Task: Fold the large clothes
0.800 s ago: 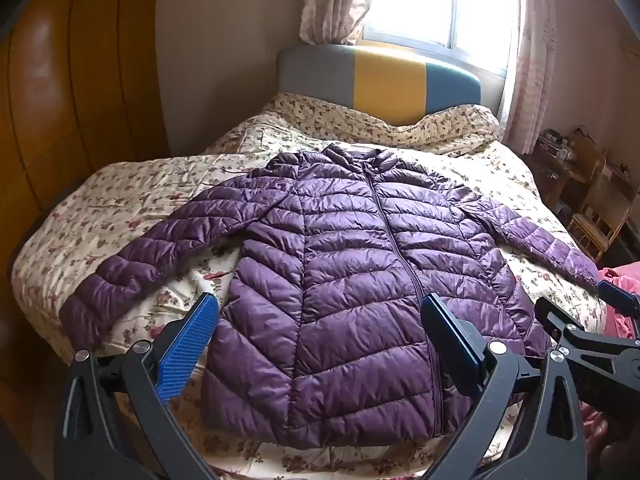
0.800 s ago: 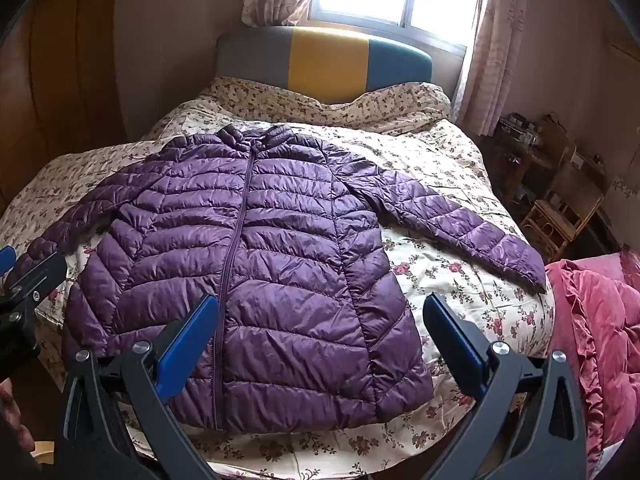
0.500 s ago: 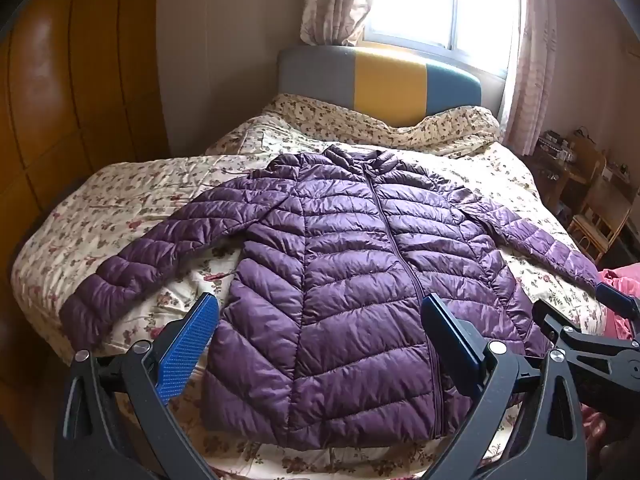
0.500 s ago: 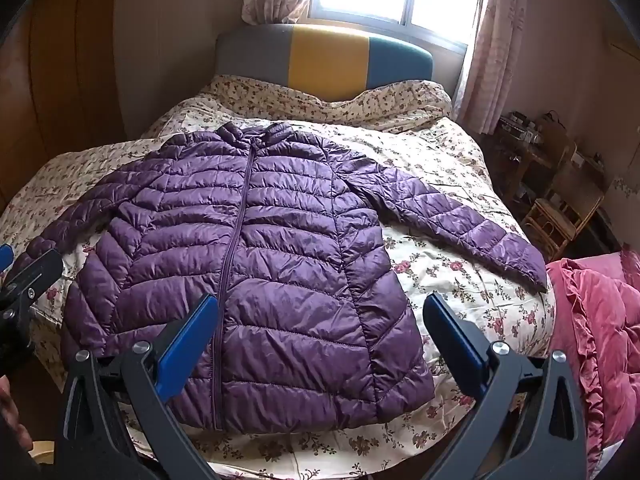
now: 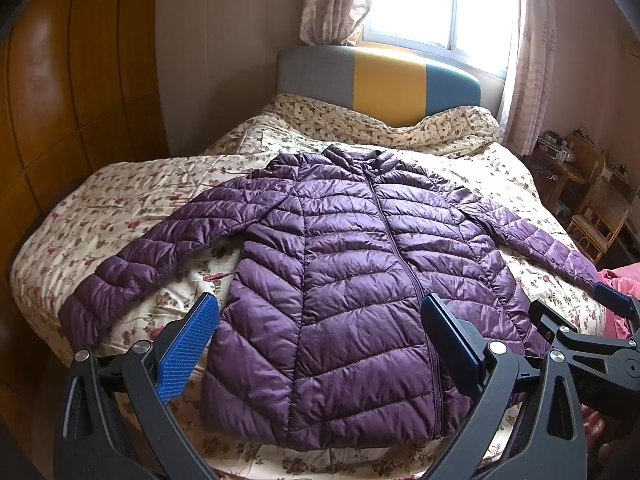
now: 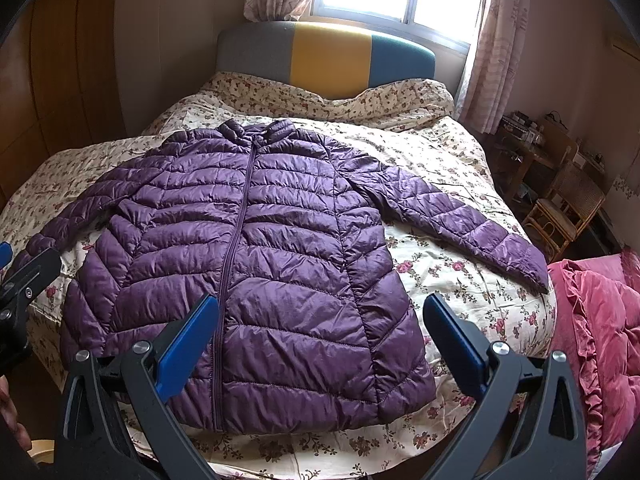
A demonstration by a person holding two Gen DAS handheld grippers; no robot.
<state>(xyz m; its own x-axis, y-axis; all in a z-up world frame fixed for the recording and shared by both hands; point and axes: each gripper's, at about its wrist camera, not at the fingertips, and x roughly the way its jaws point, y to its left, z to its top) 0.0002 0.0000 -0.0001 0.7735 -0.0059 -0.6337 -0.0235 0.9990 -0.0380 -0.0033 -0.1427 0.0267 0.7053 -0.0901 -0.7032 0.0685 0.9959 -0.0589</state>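
A purple quilted puffer jacket (image 5: pixel 352 264) (image 6: pixel 256 248) lies flat and zipped on the bed, front up, collar toward the headboard, both sleeves spread out to the sides. My left gripper (image 5: pixel 320 344) hovers above the jacket's hem, open, with nothing between its blue pads. Over the hem's right half, my right gripper (image 6: pixel 320 344) also stands open and holds nothing. The right gripper's fingers (image 5: pixel 576 332) show at the right edge of the left wrist view. At the left edge of the right wrist view sits part of the left gripper (image 6: pixel 24 280).
The bed has a floral quilt (image 5: pixel 132 200) and a grey, yellow and teal headboard (image 5: pixel 384 80). Wooden wardrobe doors (image 5: pixel 52 92) stand on the left. A pink quilt (image 6: pixel 600 340) lies at the right, with wicker chairs (image 6: pixel 568 208) and a cluttered table beyond.
Both views have crept slightly forward over the jacket. Both grippers stay open and the jacket has not moved.
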